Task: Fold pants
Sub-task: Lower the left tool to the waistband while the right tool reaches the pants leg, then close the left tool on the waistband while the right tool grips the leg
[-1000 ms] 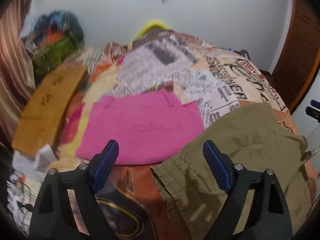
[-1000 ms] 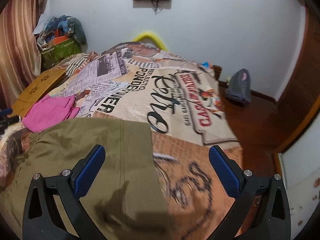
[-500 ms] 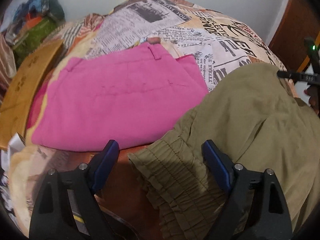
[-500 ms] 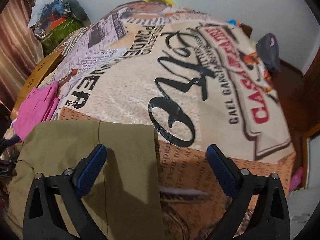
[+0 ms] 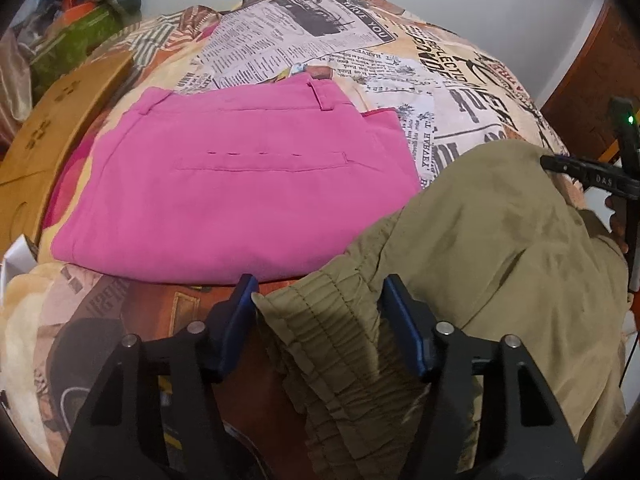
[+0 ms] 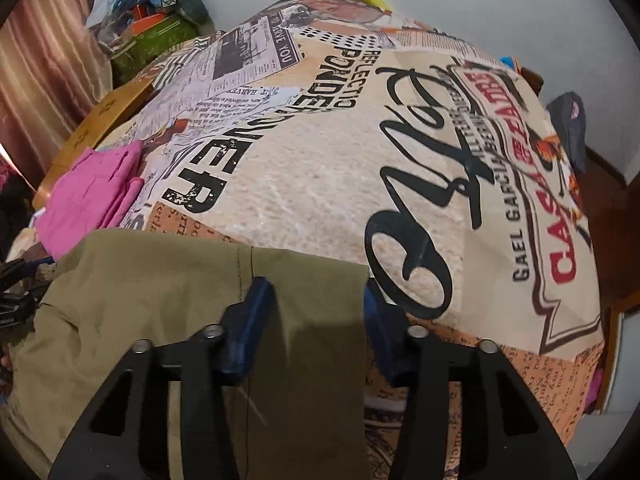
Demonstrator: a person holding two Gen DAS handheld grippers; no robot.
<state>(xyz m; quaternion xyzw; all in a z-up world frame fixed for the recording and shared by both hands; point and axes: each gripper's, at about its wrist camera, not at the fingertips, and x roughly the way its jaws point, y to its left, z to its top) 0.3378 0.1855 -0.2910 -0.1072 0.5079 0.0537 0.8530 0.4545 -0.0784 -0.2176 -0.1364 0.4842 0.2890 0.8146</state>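
We see a bed [image 6: 320,168] under a newspaper-print cover — on it lie olive pants [image 5: 500,248] nearest us, folded pink pants [image 5: 240,188] just beside them, and a tan board [image 5: 56,128] at the left edge.

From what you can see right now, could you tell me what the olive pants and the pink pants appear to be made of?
Olive pants: apparently a thin, matte woven fabric, perhaps cotton or a blend; the elastic waistband gathers into fine ridges and the cloth creases softly.
Pink pants: seemingly a sturdier matte twill-like cotton; it lies flat with crisp stitched seams, a welt pocket and belt loops. The exact fibre can't be told for either.
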